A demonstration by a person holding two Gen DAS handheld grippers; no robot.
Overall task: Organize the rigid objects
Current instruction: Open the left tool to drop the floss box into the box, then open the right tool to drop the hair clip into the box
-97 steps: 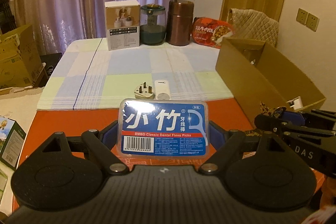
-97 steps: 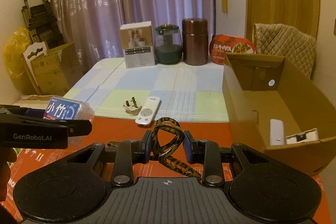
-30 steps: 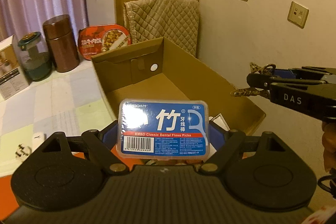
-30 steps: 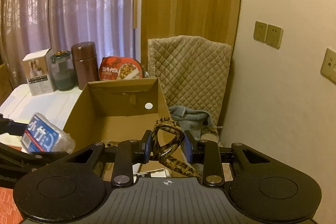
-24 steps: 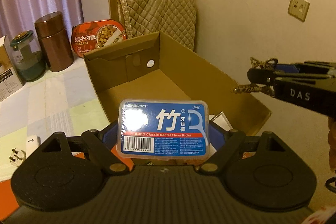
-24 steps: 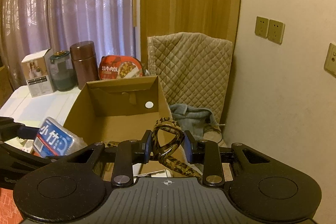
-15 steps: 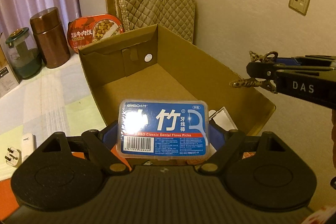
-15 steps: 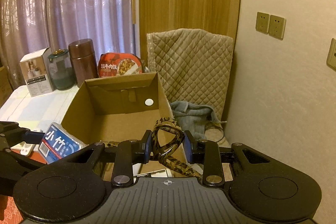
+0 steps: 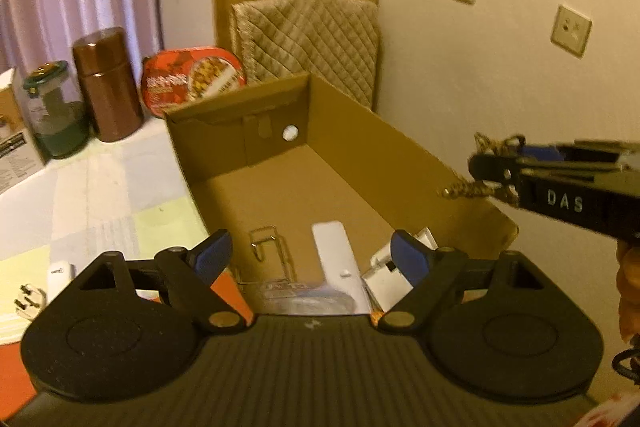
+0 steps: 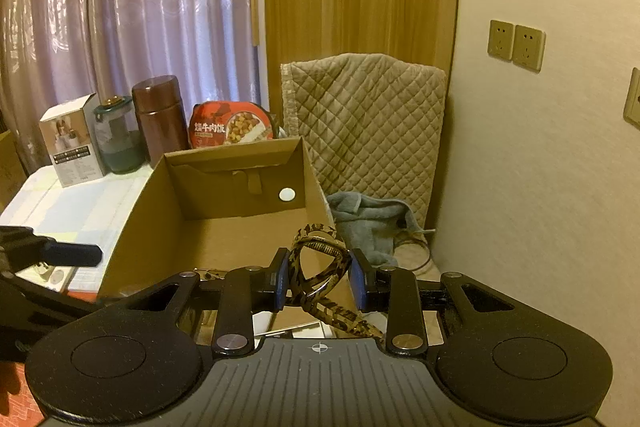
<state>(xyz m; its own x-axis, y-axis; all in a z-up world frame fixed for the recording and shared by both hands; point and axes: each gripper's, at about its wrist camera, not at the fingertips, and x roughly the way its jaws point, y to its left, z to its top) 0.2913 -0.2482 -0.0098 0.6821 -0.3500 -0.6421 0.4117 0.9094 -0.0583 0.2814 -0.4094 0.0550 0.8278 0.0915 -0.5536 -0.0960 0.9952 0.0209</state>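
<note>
My left gripper (image 9: pixel 310 253) is open and empty over the near end of the open cardboard box (image 9: pixel 360 151). The blue dental floss box (image 9: pixel 304 297) shows blurred just below the fingers, inside the box's near end. A white remote (image 9: pixel 334 255), a metal clip (image 9: pixel 266 247) and a white item (image 9: pixel 390 273) lie on the box floor. My right gripper (image 10: pixel 320 281) is shut on a leopard-print hair clip (image 10: pixel 320 267), held above the box's (image 10: pixel 160 195) near right side. It also shows in the left wrist view (image 9: pixel 486 169).
A plug (image 9: pixel 26 301) and a white charger (image 9: pixel 60 273) lie on the tablecloth left of the box. A brown canister (image 9: pixel 108 85), a glass jar (image 9: pixel 54 115), a white carton (image 10: pixel 72 141) and a red food tray (image 9: pixel 192 79) stand behind. A quilted chair (image 10: pixel 364 119) stands by the wall.
My left gripper has opened and let go of the dental floss box, which has dropped into the cardboard box. My right gripper still holds the hair clip and has shifted slightly.
</note>
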